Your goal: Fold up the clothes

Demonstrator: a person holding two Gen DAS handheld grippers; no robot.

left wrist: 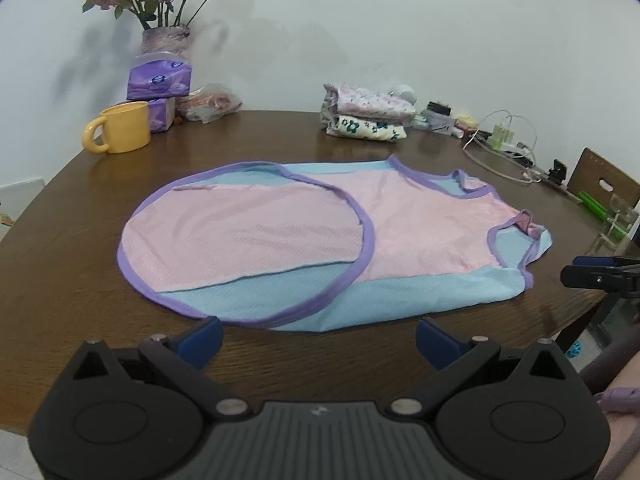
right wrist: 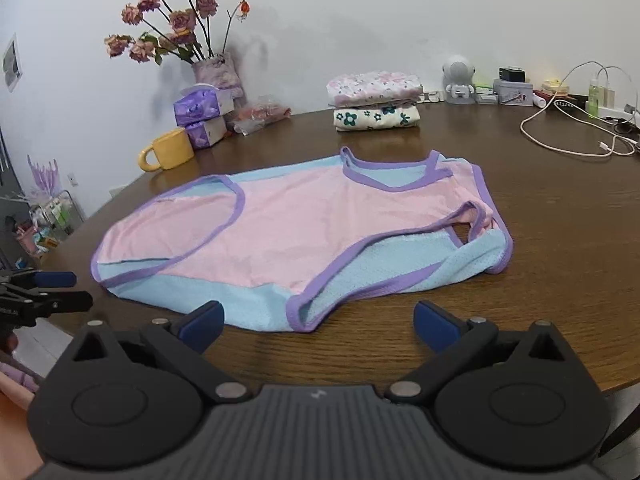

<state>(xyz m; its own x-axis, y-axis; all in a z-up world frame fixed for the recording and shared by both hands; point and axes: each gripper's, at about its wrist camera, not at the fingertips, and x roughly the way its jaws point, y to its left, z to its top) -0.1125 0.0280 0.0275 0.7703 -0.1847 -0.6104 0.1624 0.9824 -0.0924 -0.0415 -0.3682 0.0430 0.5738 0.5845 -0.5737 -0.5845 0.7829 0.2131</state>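
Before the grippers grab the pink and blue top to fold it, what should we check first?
1. Left hand-held gripper open and empty: ok.
2. Right hand-held gripper open and empty: ok.
3. Pink and blue top lying spread out on the table: ok.
4. Top fully flat: not ok, the end on the picture's left is already turned over, and the strap end is rumpled.
5. Yellow mug and stack of folded clothes clear of the top: ok.
6. Anything hidden under the top: cannot tell.

bare table (right wrist: 540,240) right of garment (right wrist: 300,216); mug (right wrist: 170,154) behind.
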